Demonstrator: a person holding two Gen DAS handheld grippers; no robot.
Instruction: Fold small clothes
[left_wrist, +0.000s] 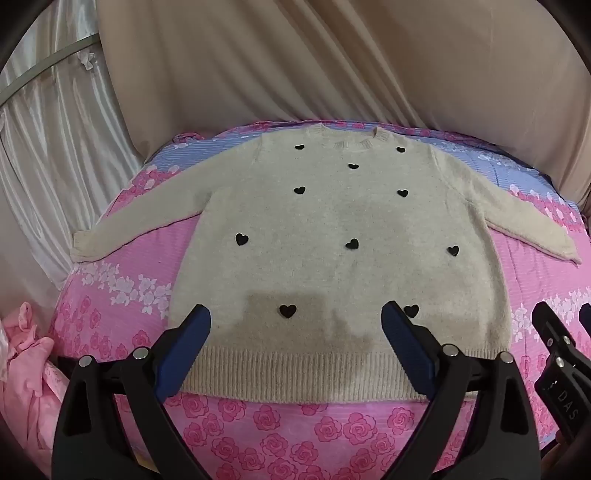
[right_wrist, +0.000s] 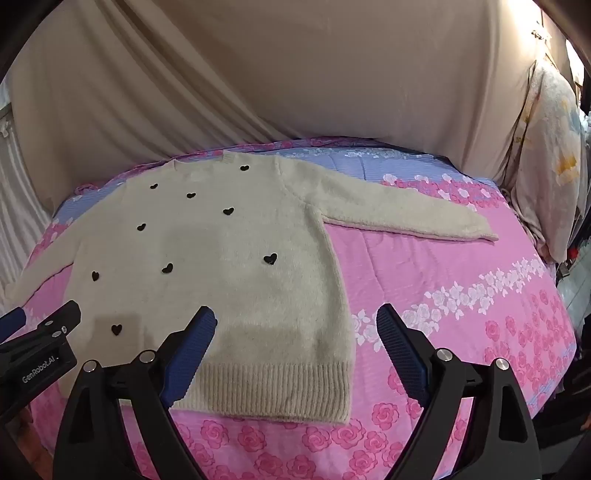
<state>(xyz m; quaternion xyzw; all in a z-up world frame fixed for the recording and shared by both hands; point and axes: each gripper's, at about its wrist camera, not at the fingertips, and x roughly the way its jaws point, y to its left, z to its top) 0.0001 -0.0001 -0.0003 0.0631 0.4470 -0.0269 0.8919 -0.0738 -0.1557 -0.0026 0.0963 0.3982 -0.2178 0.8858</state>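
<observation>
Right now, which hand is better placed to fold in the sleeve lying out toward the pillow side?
Right. The right gripper hangs open over the sweater's hem corner on that sleeve's side; the left gripper is over mid-hem, farther away.

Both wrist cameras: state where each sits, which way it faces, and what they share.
Left wrist: on the left gripper, angled down over the sweater's hem; own open fingers show, the right gripper at the frame's right edge.
Right wrist: on the right gripper, angled down at the sweater's right hem corner and right sleeve; open fingers show.
Shared: sweater, floral bedspread, beige curtain.
</observation>
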